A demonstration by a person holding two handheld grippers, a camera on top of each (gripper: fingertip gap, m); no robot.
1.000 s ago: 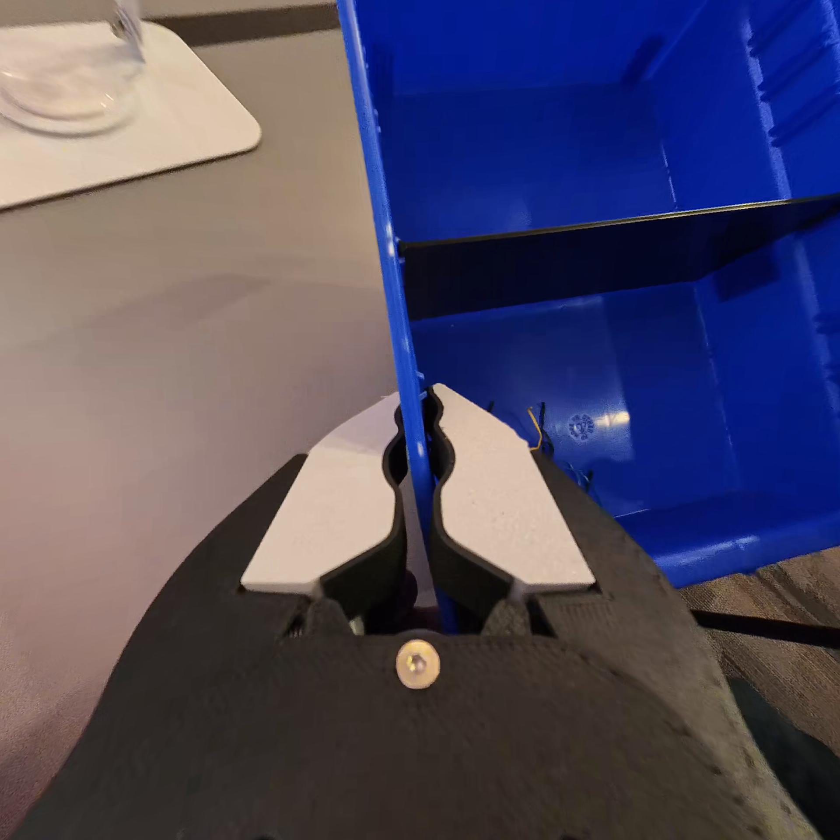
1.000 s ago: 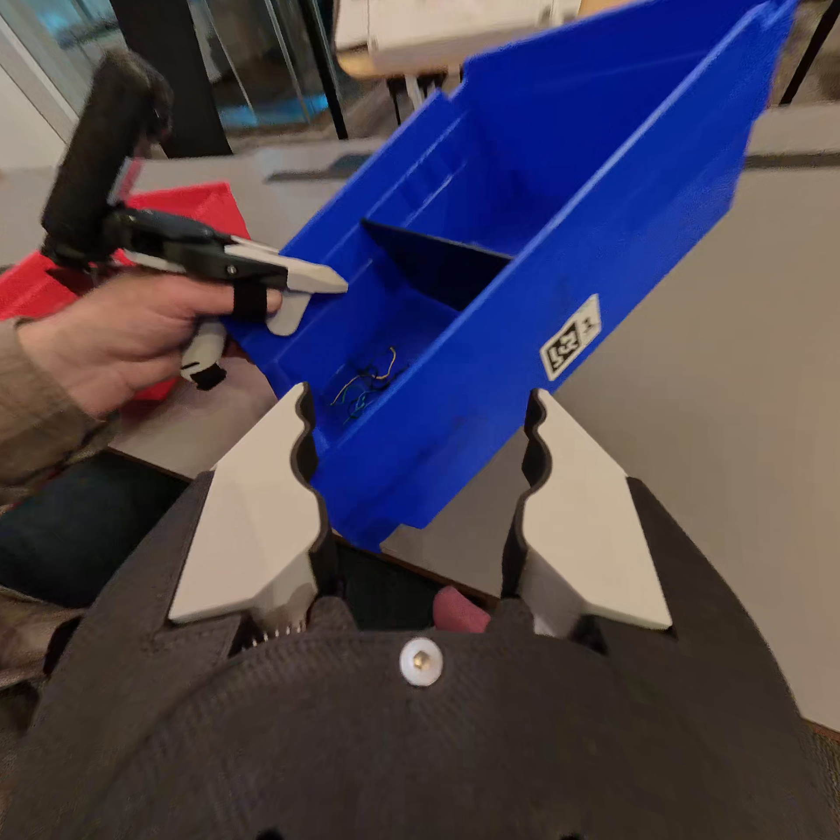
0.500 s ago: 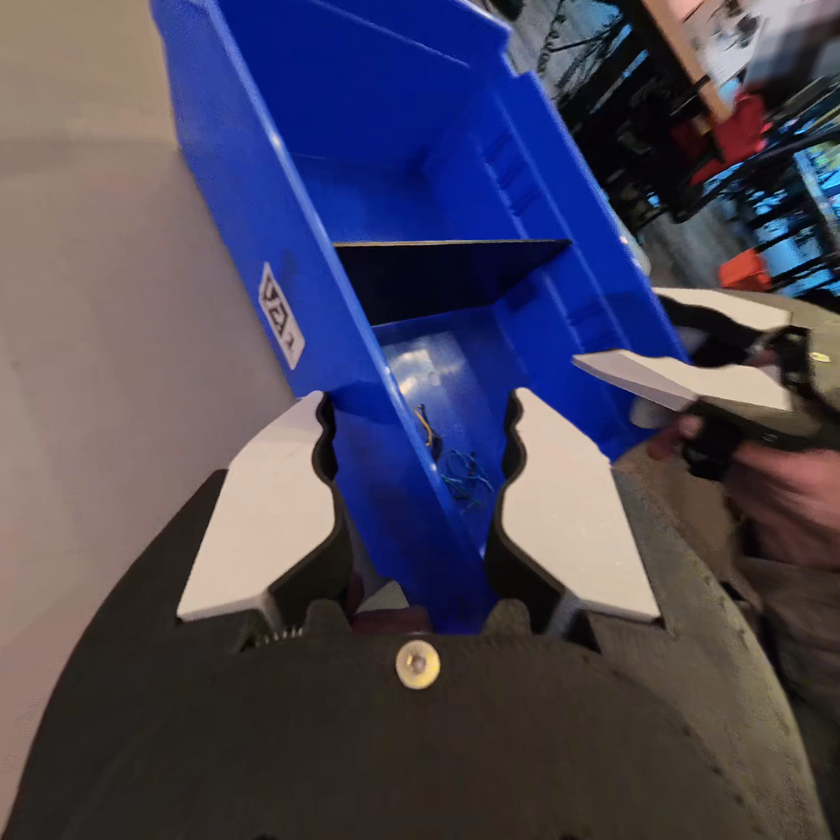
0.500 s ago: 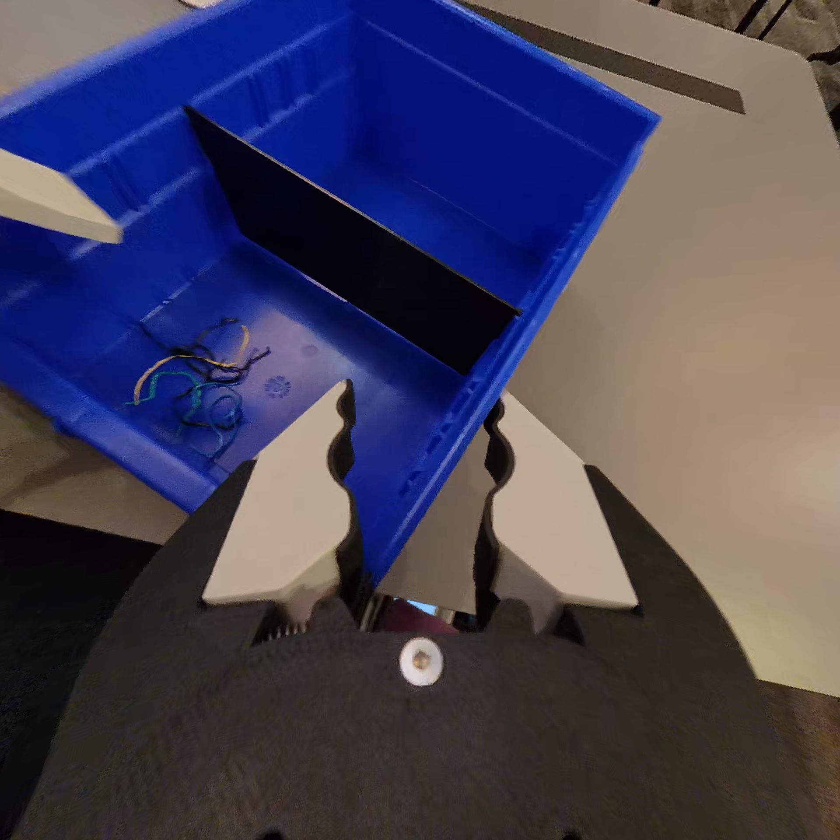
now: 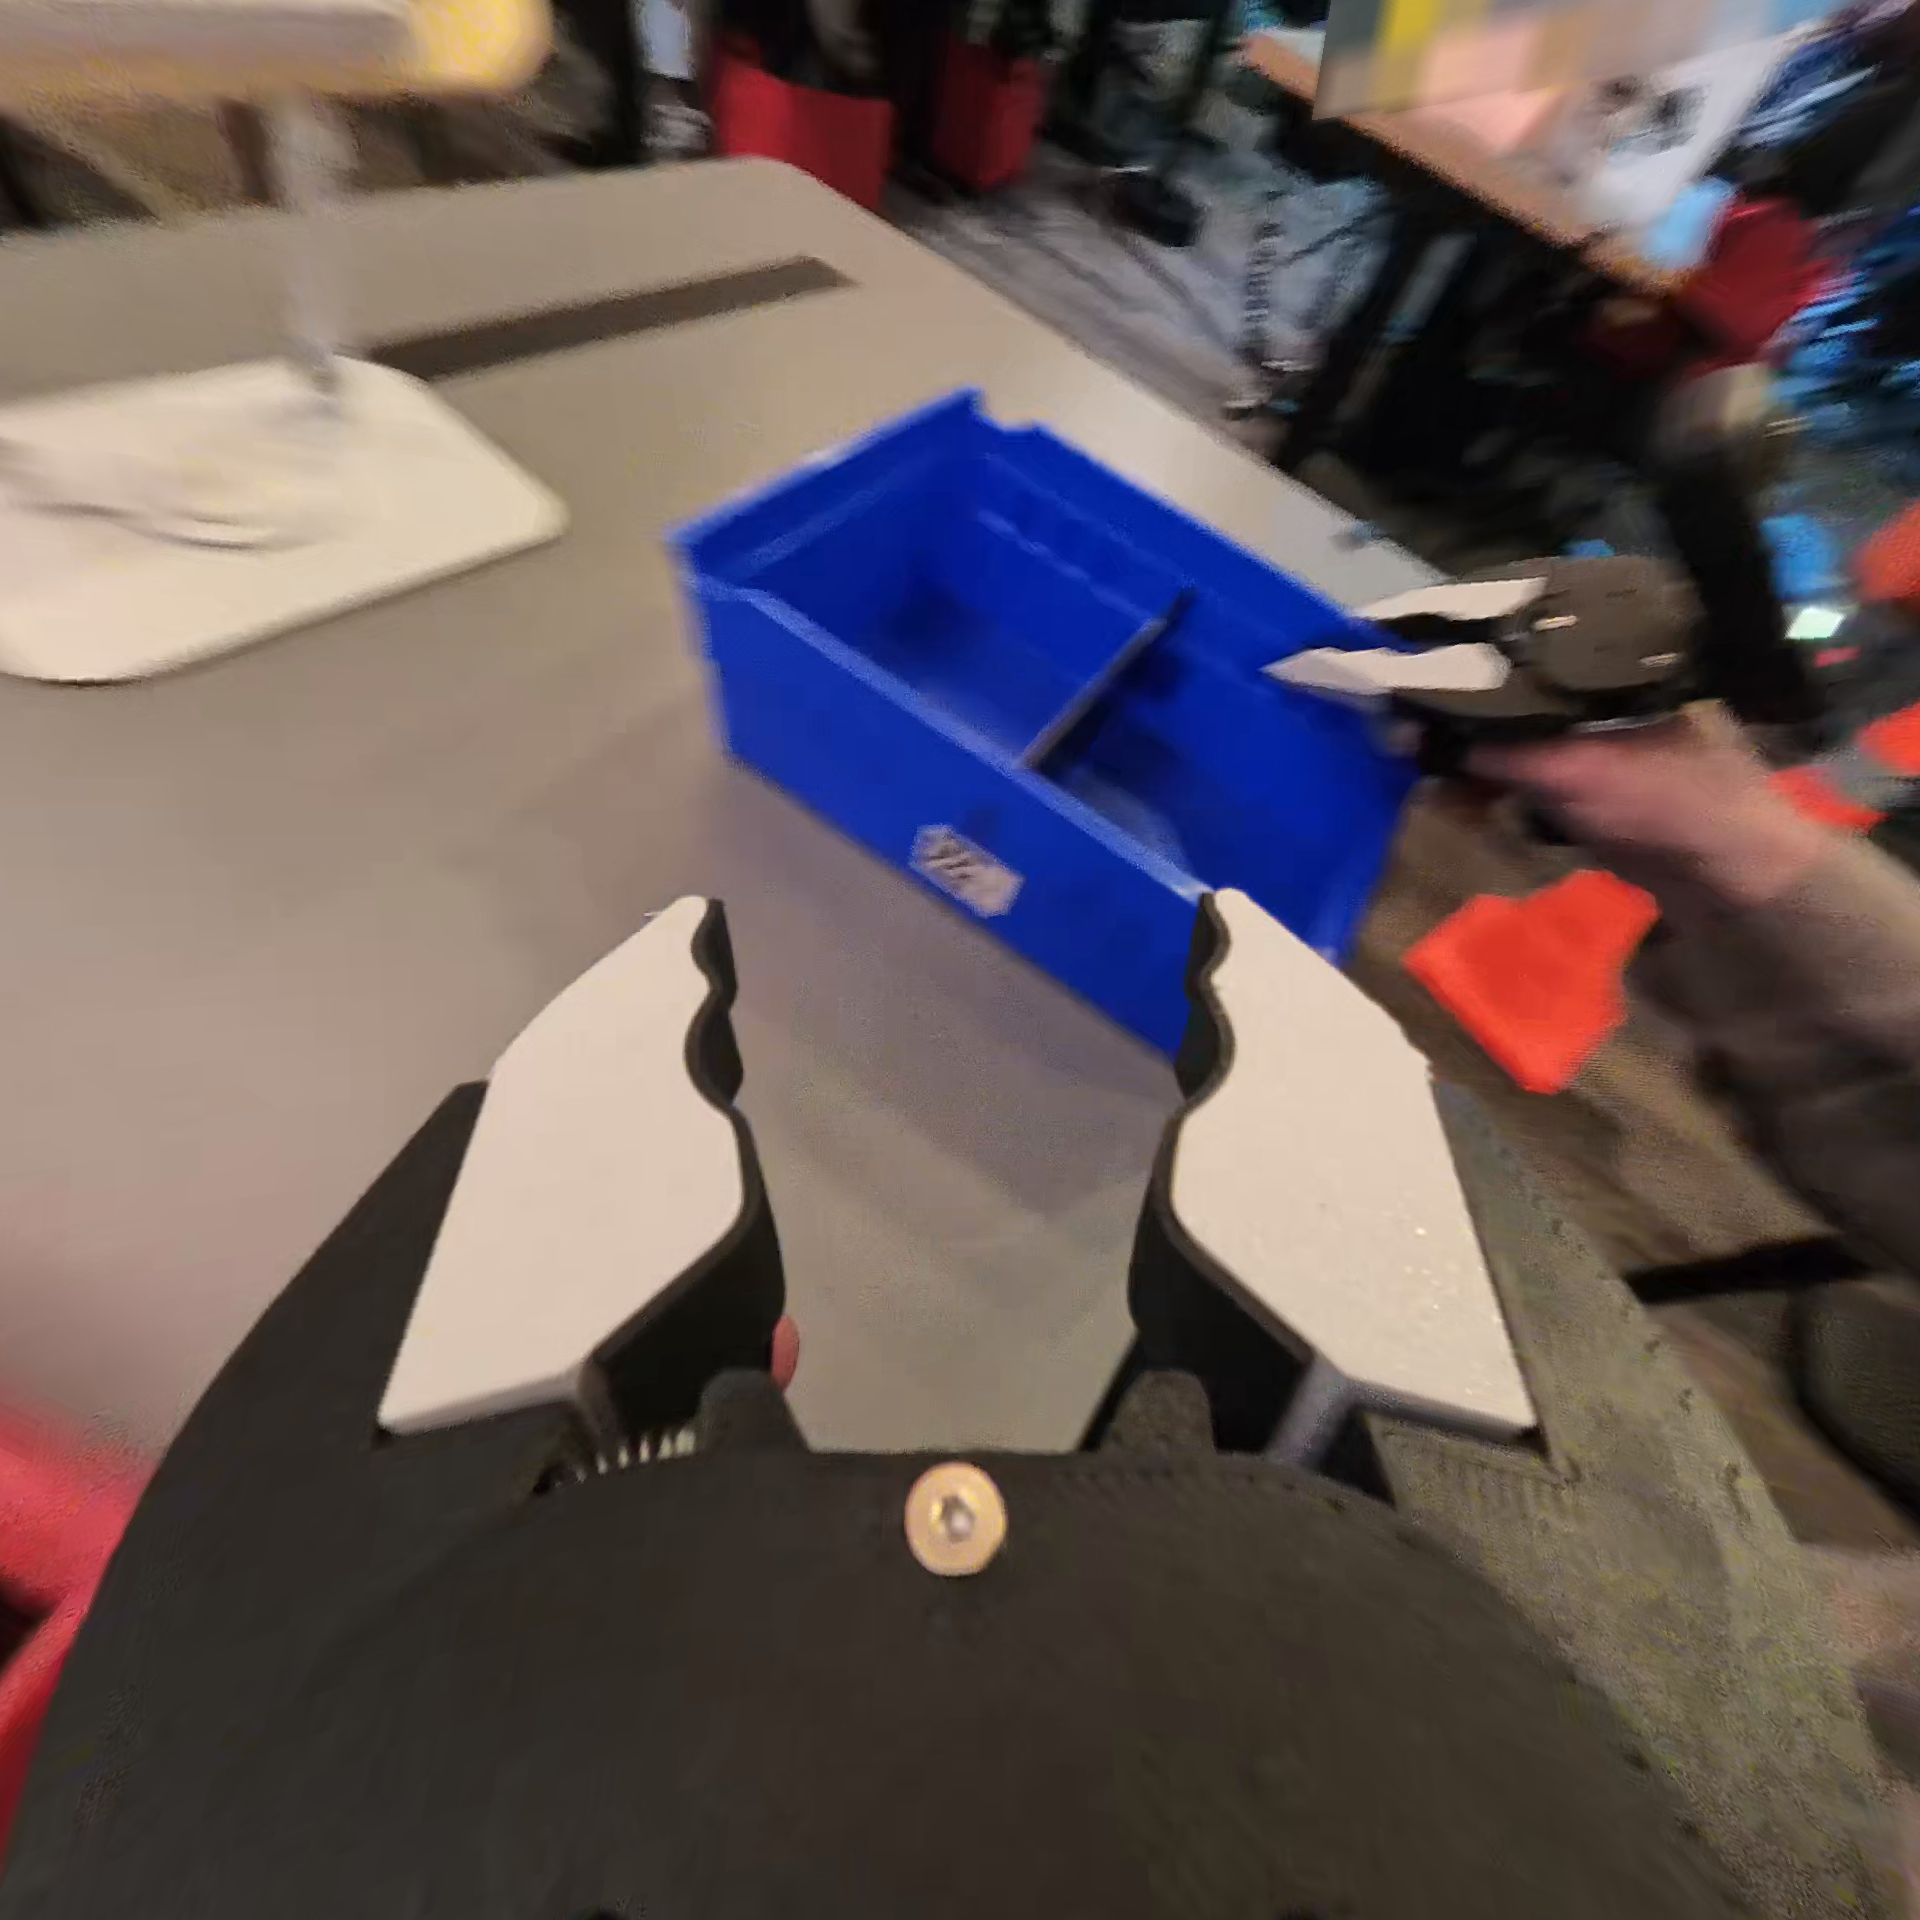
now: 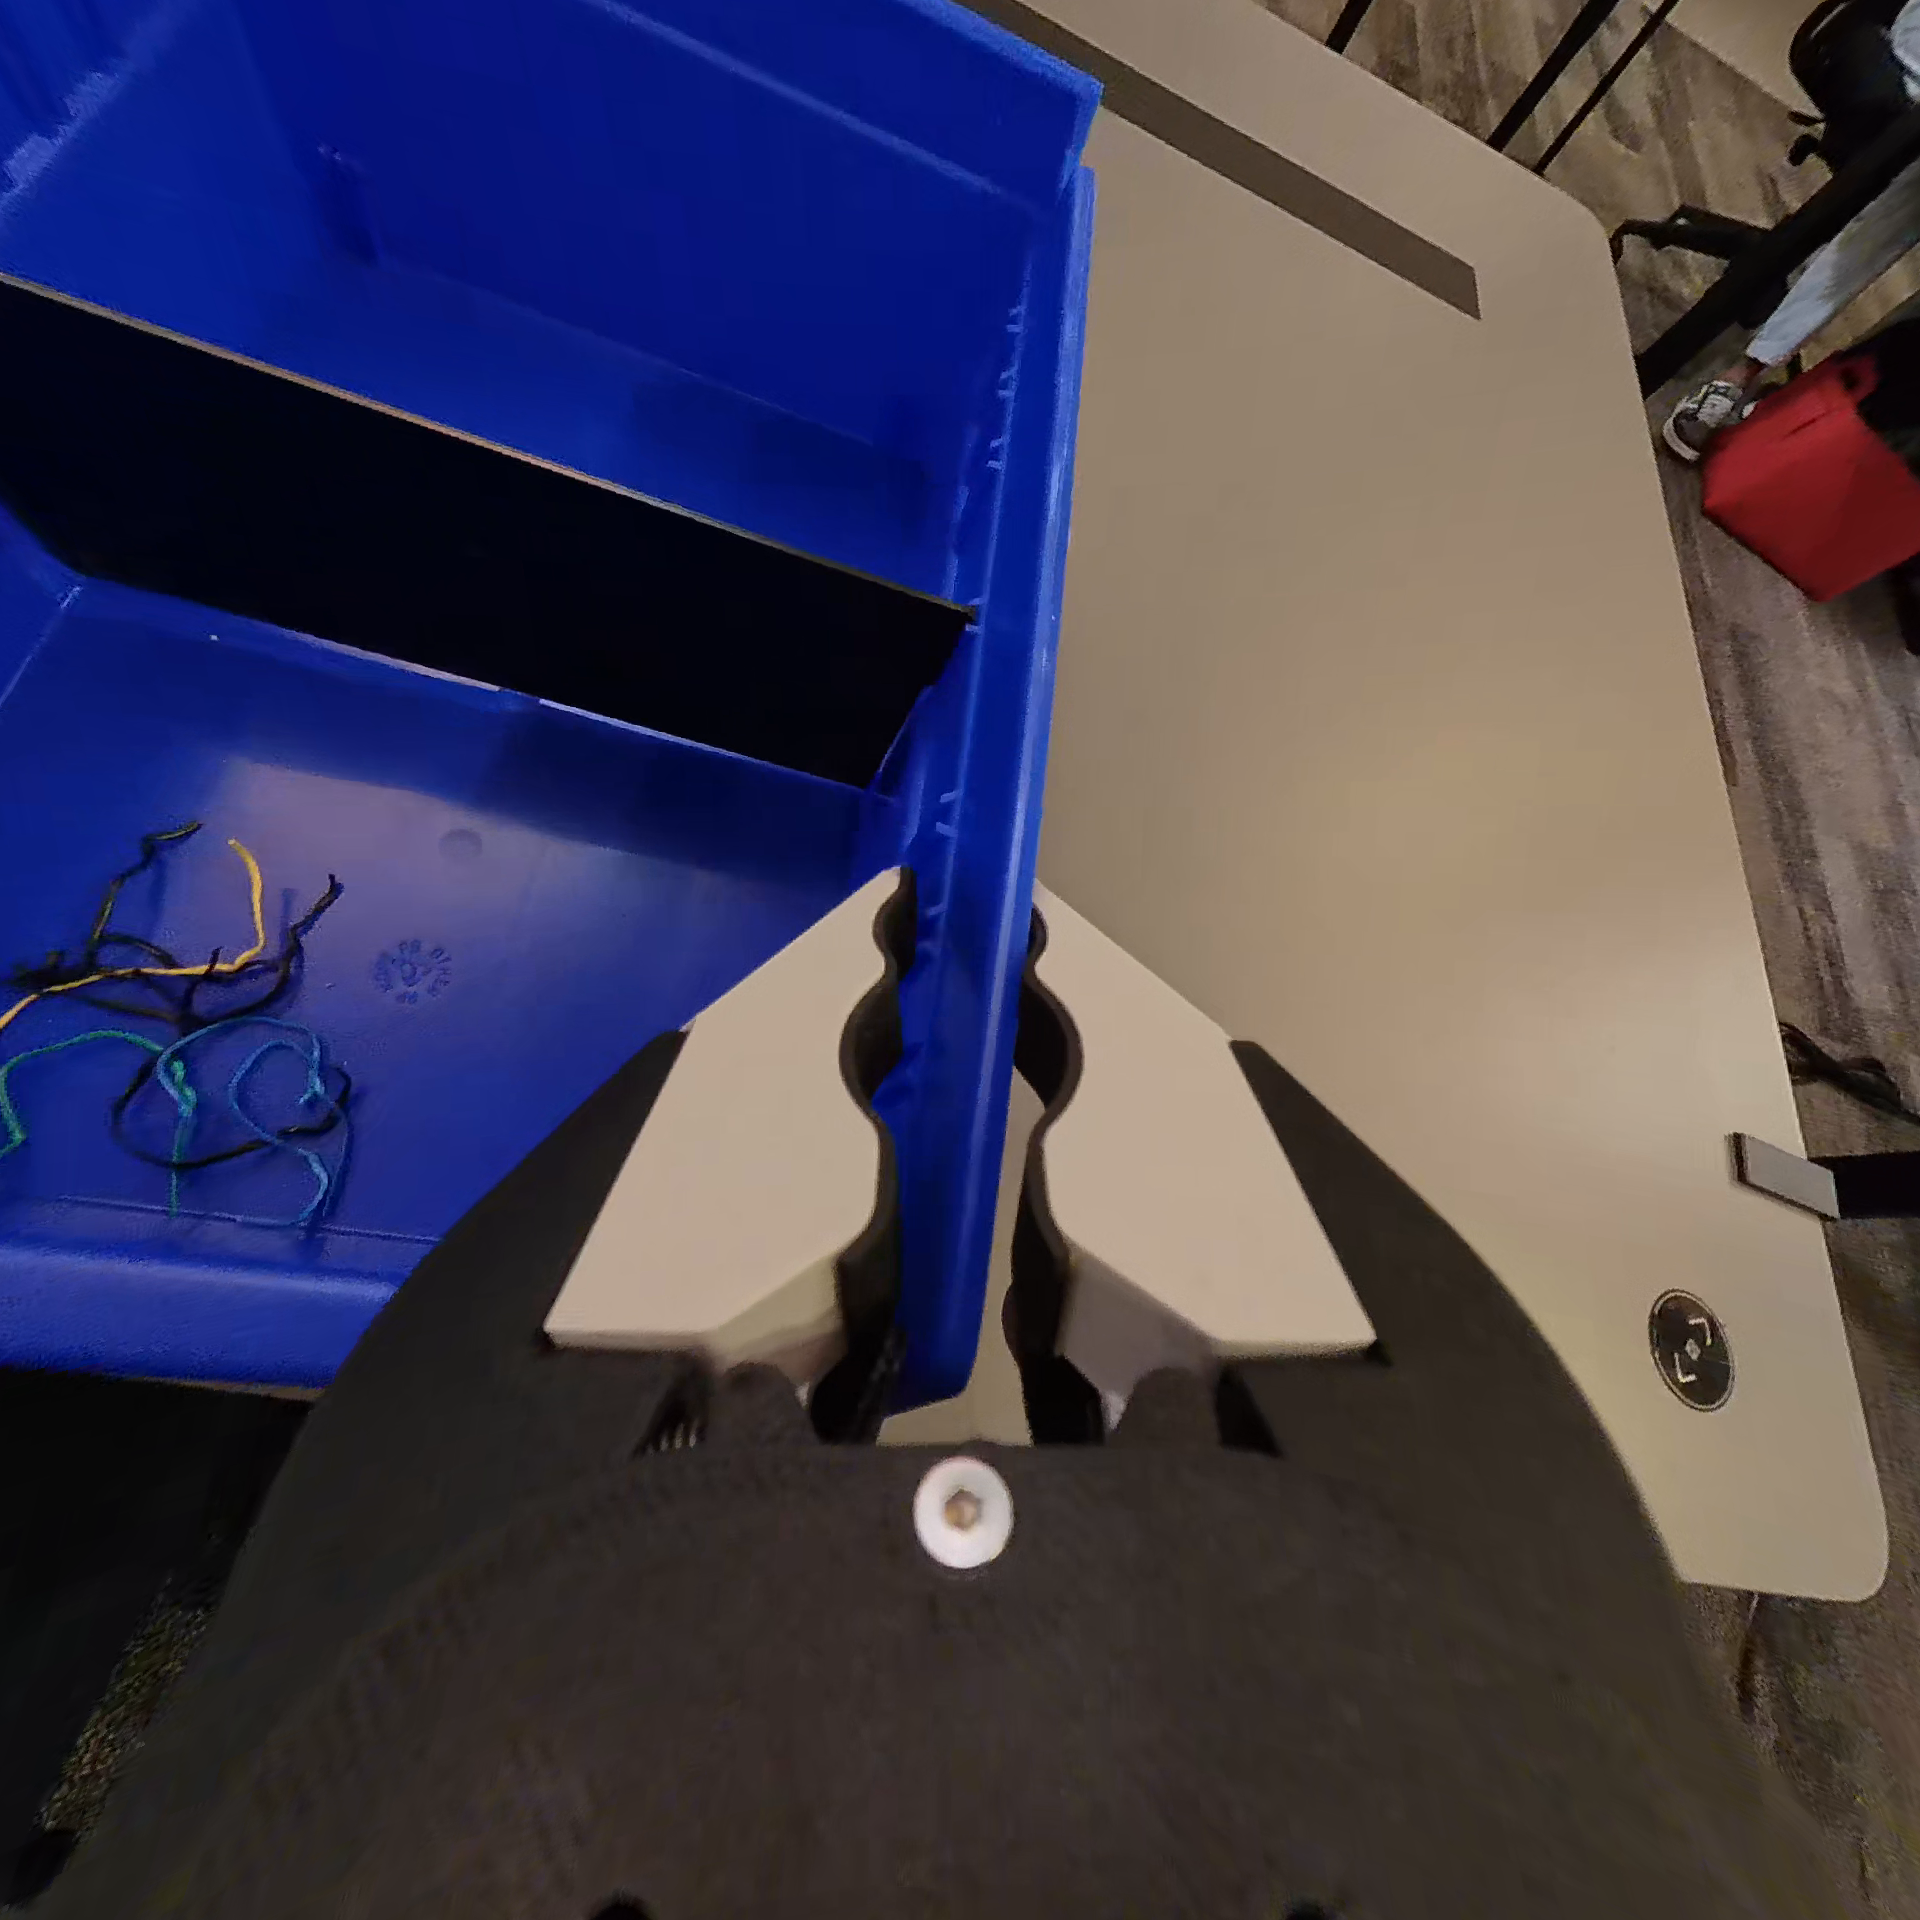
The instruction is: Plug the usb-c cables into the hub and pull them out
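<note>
Gripping the blue bin [image 6: 966, 727] by its side wall, right gripper [image 6: 961, 1091] fingers clenched on it; left gripper [image 5: 956, 997] spread, empty, over the bench [image 5: 312, 883]. No hub or cables visible (only thread scraps [image 6: 177, 1039]). Bin looks light, stiff, so the rim suits holding.

The left wrist view looks forward and slightly down across the grey table [image 5: 312, 987] from a little way back, with the blue bin [image 5: 883, 717] near but apart, the picture blurred. The right wrist view sits right against the same bin's [image 6: 520, 208] side wall, looking steeply down into it. Both views share the bin and table [image 6: 1403, 727].
</note>
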